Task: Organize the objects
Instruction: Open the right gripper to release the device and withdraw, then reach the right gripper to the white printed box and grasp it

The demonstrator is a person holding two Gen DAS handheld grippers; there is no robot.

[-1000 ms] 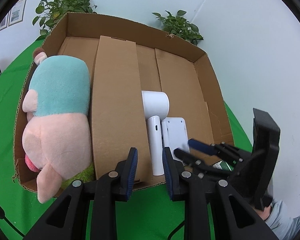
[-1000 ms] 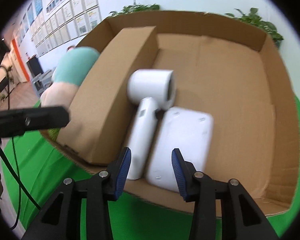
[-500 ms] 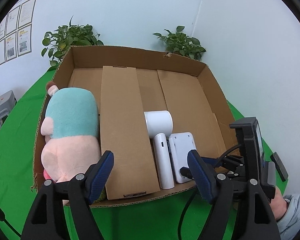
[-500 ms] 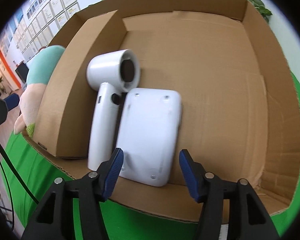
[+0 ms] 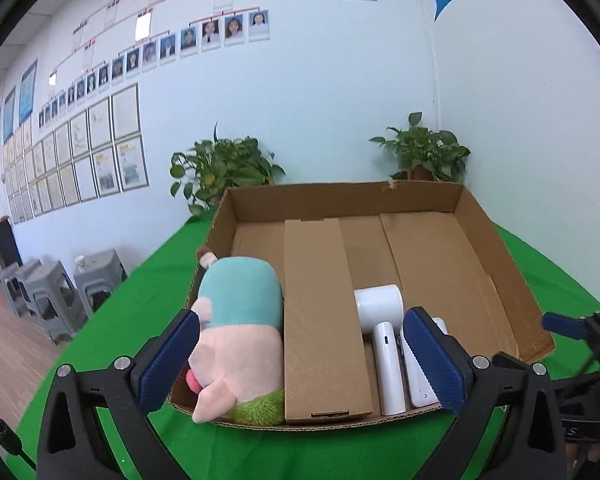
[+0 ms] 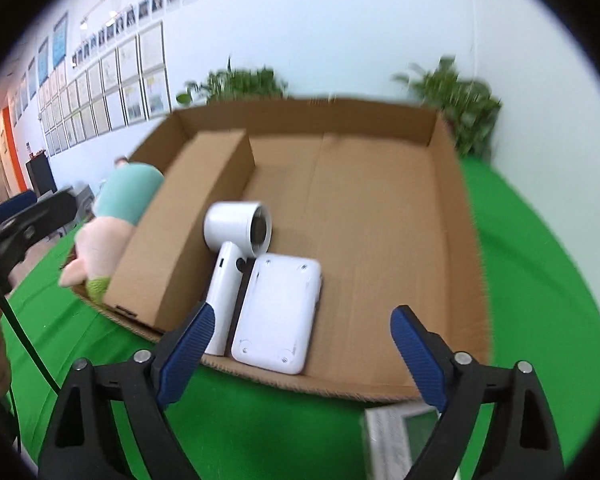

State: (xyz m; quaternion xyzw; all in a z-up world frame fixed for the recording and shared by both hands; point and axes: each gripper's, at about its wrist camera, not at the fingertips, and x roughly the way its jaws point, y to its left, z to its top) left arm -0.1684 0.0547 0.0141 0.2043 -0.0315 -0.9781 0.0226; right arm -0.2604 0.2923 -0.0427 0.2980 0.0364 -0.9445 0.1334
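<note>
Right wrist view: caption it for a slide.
Open right gripper before a cardboard box holding a white hair dryer, flat white device and plush toy.

**Colours in and around the box**

The cardboard box [image 5: 496,256] is plain brown, and so is the long carton [image 5: 320,320] inside it. The hair dryer [image 6: 236,240] and the flat case [image 6: 278,312] are white. The plush toy [image 5: 240,320] is teal and pink, with a green fuzzy part. The bench [image 6: 540,260] is bright green. Each hand-held gripper is black, with blue ribbed pads [image 5: 432,356].
</note>
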